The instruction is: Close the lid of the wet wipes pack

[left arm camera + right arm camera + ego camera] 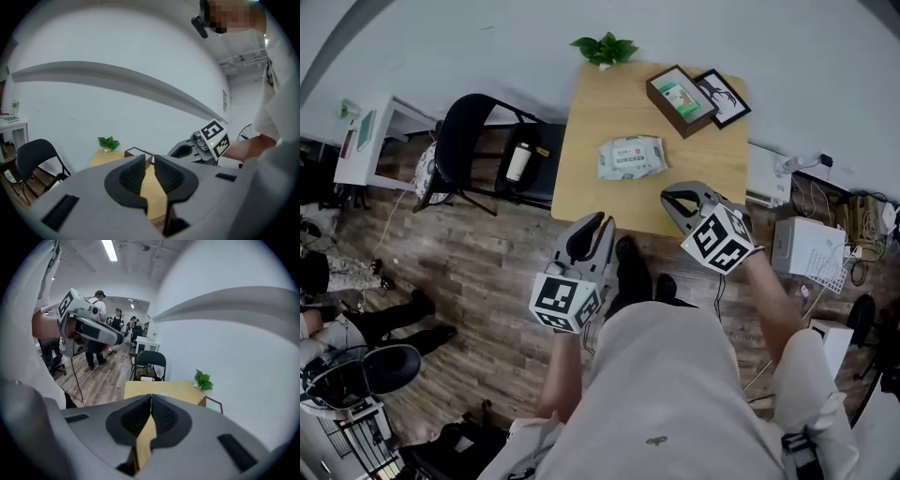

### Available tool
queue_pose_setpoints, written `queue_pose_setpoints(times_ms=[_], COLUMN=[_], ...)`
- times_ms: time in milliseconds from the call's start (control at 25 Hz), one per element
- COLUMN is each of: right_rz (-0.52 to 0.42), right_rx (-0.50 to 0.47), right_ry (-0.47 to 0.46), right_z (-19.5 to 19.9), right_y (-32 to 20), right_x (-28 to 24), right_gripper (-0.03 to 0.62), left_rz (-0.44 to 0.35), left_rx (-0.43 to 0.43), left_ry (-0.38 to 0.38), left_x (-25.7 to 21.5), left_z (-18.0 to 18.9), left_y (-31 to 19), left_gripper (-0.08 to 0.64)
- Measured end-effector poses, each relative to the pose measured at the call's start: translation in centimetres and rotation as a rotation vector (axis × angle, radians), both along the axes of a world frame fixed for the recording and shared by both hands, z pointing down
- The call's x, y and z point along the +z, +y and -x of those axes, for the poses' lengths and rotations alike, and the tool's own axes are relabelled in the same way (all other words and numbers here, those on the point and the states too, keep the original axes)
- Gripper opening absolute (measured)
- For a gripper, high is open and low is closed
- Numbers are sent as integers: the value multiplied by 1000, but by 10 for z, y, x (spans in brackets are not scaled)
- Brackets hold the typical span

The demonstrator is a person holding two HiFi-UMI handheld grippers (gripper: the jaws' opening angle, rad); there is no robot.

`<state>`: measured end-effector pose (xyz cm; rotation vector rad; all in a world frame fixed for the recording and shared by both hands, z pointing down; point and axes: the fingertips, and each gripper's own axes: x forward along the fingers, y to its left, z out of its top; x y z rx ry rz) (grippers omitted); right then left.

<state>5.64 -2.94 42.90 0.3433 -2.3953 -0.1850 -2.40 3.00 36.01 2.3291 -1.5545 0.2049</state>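
both empty, left gripper (602, 223) slightly parted, right gripper (667, 200) clenched, wet wipes pack (630, 157) on table (581, 192)

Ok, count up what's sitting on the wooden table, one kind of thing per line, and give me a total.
wet wipes pack: 1
potted plant: 1
brown box: 1
black picture frame: 1
Total: 4
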Motion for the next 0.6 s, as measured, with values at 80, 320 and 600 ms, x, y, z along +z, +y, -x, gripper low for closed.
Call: queue_pose_setpoints(times_ms=[80, 320, 600], right_rz=[-3, 39, 52], right_rx=[23, 88, 197], right_ry=[-49, -201, -336], right_z=[-6, -22, -40], right_y=[9, 38, 49], right_x=[-15, -50, -77], right_gripper=[2, 1, 0], left_rz=[-12, -49, -82], left_rx=[0, -13, -15], left_ry=[1, 20, 14], left_x=[-5, -17, -27], left_z=[-9, -31, -43], left_y=[9, 31, 43], left_gripper=[54, 52, 37])
